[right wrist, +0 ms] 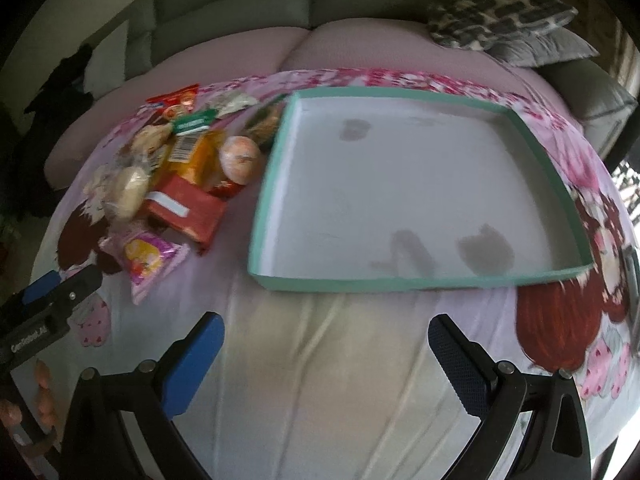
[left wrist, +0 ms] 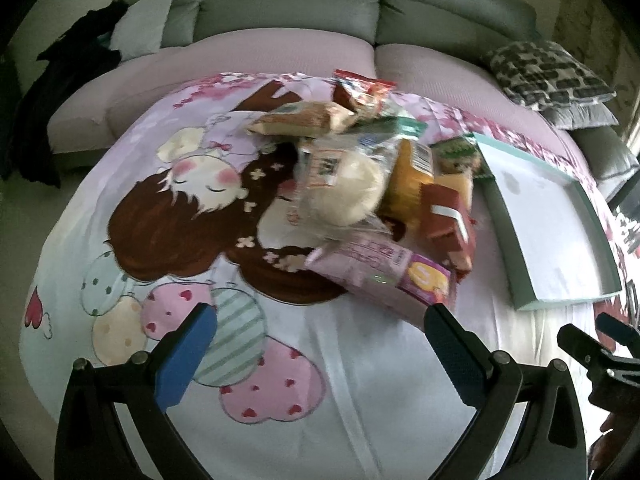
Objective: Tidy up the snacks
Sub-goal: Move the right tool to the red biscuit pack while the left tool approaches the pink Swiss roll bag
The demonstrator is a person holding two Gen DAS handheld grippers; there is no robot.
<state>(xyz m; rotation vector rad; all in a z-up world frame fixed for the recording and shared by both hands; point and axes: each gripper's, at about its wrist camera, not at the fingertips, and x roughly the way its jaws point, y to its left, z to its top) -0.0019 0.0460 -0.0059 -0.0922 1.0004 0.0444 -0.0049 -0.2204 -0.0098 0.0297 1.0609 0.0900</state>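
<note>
A heap of snacks lies on a cartoon-print cloth: a pink packet (left wrist: 384,276) (right wrist: 150,260) nearest, a red box (left wrist: 448,220) (right wrist: 188,212), a clear bag with a pale bun (left wrist: 340,188) (right wrist: 128,188), an orange-yellow pack (left wrist: 408,180) (right wrist: 196,160) and a red bag (left wrist: 360,90) (right wrist: 176,102) at the back. A shallow teal-rimmed box (left wrist: 508,228) (right wrist: 260,204) with a white floor lies right of the heap. My left gripper (left wrist: 320,344) is open and empty, just short of the pink packet. My right gripper (right wrist: 326,356) is open and empty, in front of the box.
The cloth (left wrist: 120,208) covers a low surface in front of a grey sofa (left wrist: 288,4) with pink seat covers. A patterned cushion (left wrist: 548,72) (right wrist: 504,12) sits at the back right. The right gripper (left wrist: 596,344) shows at the left view's right edge.
</note>
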